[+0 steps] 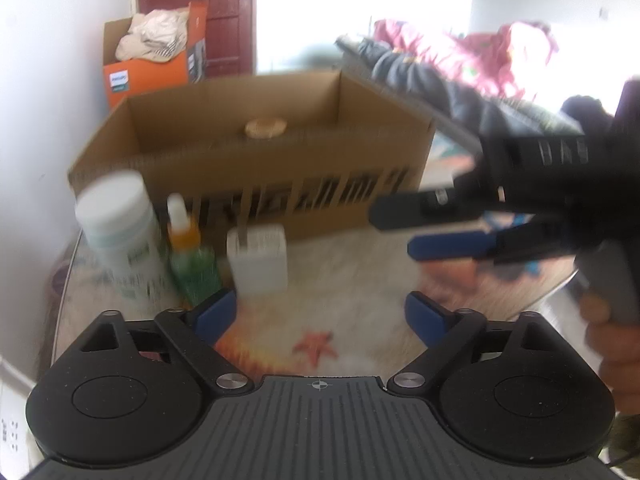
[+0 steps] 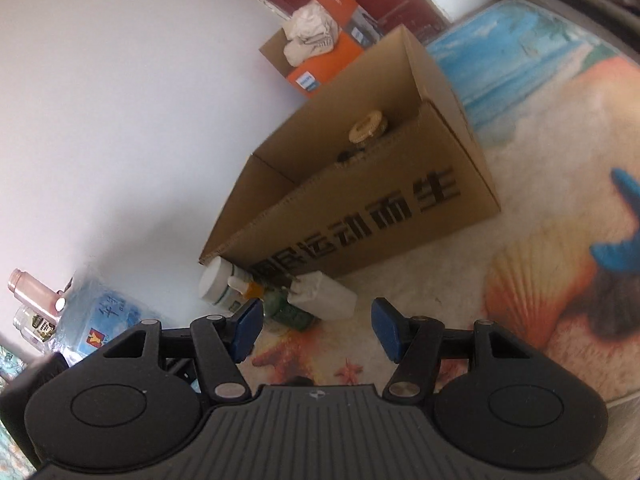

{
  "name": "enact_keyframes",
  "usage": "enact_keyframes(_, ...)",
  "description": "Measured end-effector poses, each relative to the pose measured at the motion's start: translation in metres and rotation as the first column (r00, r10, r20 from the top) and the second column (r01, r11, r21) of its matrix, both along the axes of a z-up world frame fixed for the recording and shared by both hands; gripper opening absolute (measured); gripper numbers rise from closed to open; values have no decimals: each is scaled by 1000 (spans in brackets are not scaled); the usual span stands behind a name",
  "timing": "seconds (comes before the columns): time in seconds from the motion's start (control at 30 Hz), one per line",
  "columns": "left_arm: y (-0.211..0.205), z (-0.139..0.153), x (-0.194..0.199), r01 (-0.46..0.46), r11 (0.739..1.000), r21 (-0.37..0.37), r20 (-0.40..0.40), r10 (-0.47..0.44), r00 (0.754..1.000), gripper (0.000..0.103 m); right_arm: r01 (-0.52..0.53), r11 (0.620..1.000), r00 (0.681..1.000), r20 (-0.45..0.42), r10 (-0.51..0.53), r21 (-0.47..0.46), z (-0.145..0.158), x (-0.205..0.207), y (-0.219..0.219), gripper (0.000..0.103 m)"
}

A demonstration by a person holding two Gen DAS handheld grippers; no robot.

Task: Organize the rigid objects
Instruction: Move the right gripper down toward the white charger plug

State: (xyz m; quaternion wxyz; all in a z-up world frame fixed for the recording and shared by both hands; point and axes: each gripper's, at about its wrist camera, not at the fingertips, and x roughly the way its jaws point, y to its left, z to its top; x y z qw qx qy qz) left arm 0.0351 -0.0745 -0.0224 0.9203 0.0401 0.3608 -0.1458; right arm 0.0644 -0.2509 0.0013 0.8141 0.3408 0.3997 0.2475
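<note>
An open cardboard box [image 1: 280, 200] [image 2: 360, 216] with black print stands on the beach-print tabletop; a tan round lid [image 1: 266, 127] [image 2: 369, 126] shows inside it. In front of the box stand a white jar [image 1: 120, 224] [image 2: 216, 284], a small orange-and-green bottle [image 1: 192, 256] [image 2: 280, 304] and a white charger block [image 1: 258, 258] [image 2: 324, 294]. My left gripper [image 1: 320, 312] is open and empty, just short of the charger. My right gripper [image 2: 316, 330] is open and empty, near the same items; it also shows in the left wrist view [image 1: 400, 228] at the right.
An orange box [image 1: 156, 60] [image 2: 324, 60] with crumpled cloth sits behind by the white wall. A water jug [image 2: 100, 320] and pink bottle [image 2: 32, 288] are at the left. A sofa with clothes [image 1: 460, 64] lies at the back right.
</note>
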Motion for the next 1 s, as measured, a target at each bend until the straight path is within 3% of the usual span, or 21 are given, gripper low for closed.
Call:
enact_keyframes(0.17,-4,-18,0,-26,998,61,28,24,999,73,-17,1000,1000,5,18,-13,-3,7,10,63)
enact_keyframes(0.43,-8,-27,23,-75,992,99,97,65,993,71,-38,999,999,4,38,-39,-10,42,29,56)
enact_keyframes(0.73,-7,-28,44,-108,991,78,92,101,991,73,-90,994,996,-31,88,-65,-23,66,46,53)
enact_keyframes(1.0,-13,-29,37,-26,999,26,76,24,997,73,-85,994,995,-62,81,-70,-30,66,40,49)
